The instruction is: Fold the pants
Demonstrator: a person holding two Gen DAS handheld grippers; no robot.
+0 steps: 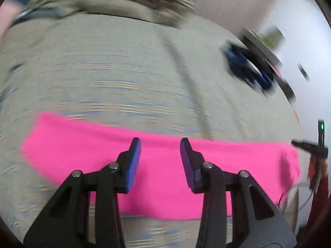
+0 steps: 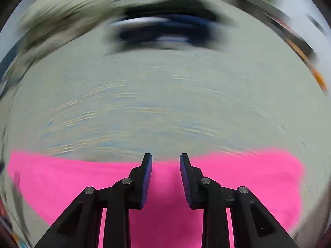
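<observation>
On the bed cover: bright pink pants (image 1: 161, 175) are seen lying flat as a long band across a grey-green woven cover (image 1: 124, 78) with faint blue and tan stripes.
Pants in the right wrist view: the same pink cloth (image 2: 62, 181) is spread across the lower part of the picture, its far edge running roughly straight from side to side.
Left gripper (image 1: 160, 148): its jaws are held partly apart above the pants; nothing is caught between the blue pads, and pink cloth is seen through the gap.
Right gripper (image 2: 165, 163): its jaws are likewise parted by a modest gap, with no cloth pinched; the pads are poised over the far edge of the pants.
Contact: whether either gripper's fingertips touch the cloth cannot be told.
Far side of the cover: a dark blue object (image 1: 248, 68) is seen near the edge, too smeared to be named; in the right wrist view it (image 2: 163, 31) lies straight ahead.
Upper left: a bunched olive-grey fabric (image 1: 128, 2) is piled beyond the cover.
Sharpness: both views are heavily blurred, so fine detail is lost.
</observation>
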